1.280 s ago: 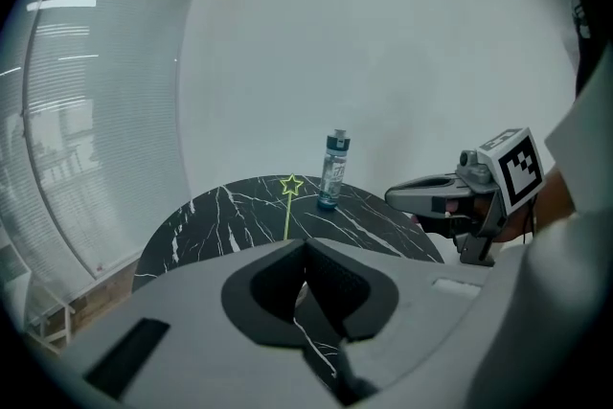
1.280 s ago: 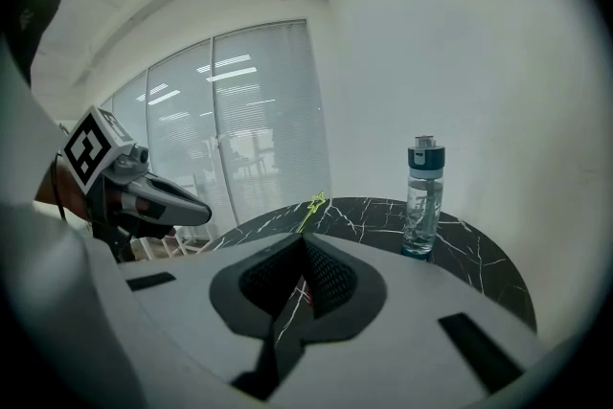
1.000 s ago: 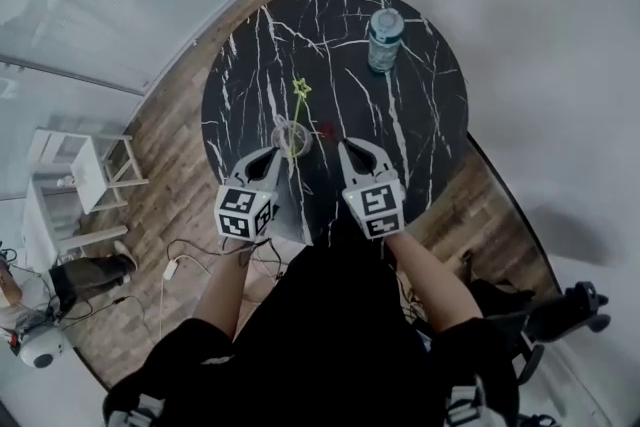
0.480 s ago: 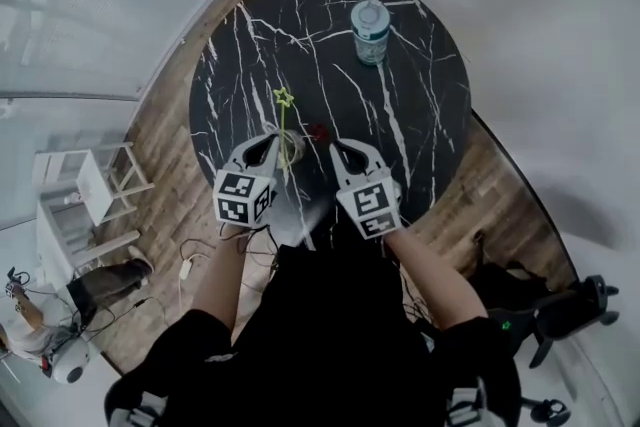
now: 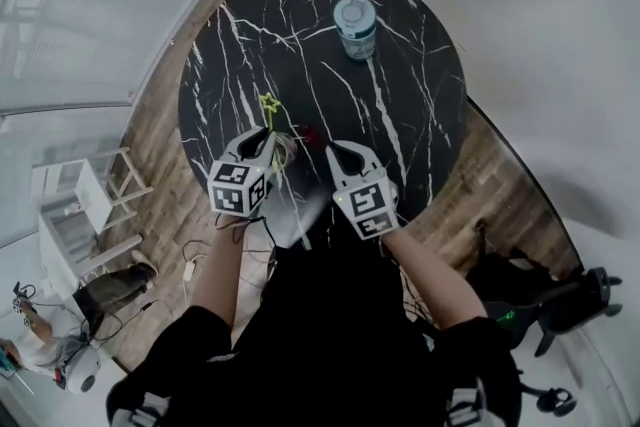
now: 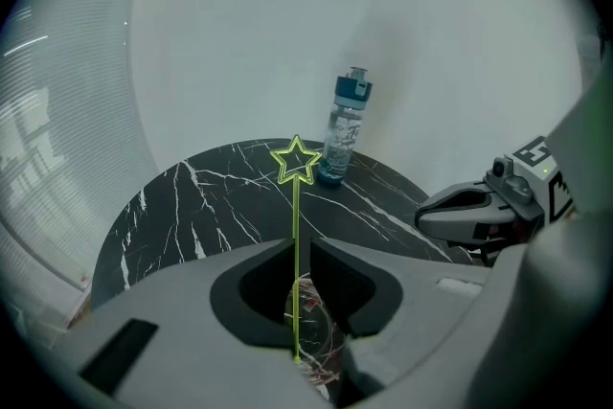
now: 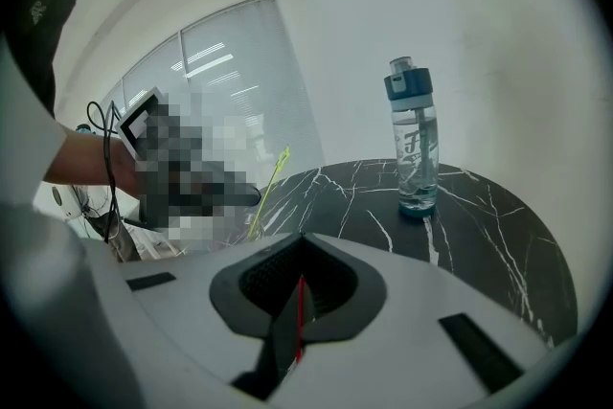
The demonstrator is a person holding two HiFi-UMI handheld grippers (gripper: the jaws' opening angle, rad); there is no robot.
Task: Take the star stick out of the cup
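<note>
counting what sits on the round black marble table (image 5: 420,105), i see one clear water bottle (image 5: 355,25) with a blue cap, one clear cup (image 6: 313,311) and one yellow-green star stick (image 6: 296,215), and over them two grippers held by one person in black. the left gripper (image 5: 272,143) has its jaws drawn in on the stem of the star stick. the stem stands about upright between them, with the star well above the jaw tips and the lower end still down in the cup. the cup sits near the table's near edge. the right gripper (image 5: 335,151) hangs just beside the left one, its jaws pressed together on one thin red stick (image 7: 300,321). a second ago the left gripper's tips stood a little back from the cup; now they are up against it. the stick tipped slightly right then, and from above it now tips left. the bottle stands well apart at the far side, touching nothing. from above, the left gripper's body covers most of the cup, so only a sliver of the rim shows. on the wooden floor there is one small white stand (image 5: 75,205) at the left, a tangle of cables (image 5: 200,260) by the table edge, and one dark wheeled chair (image 5: 560,305) at the right.
</note>
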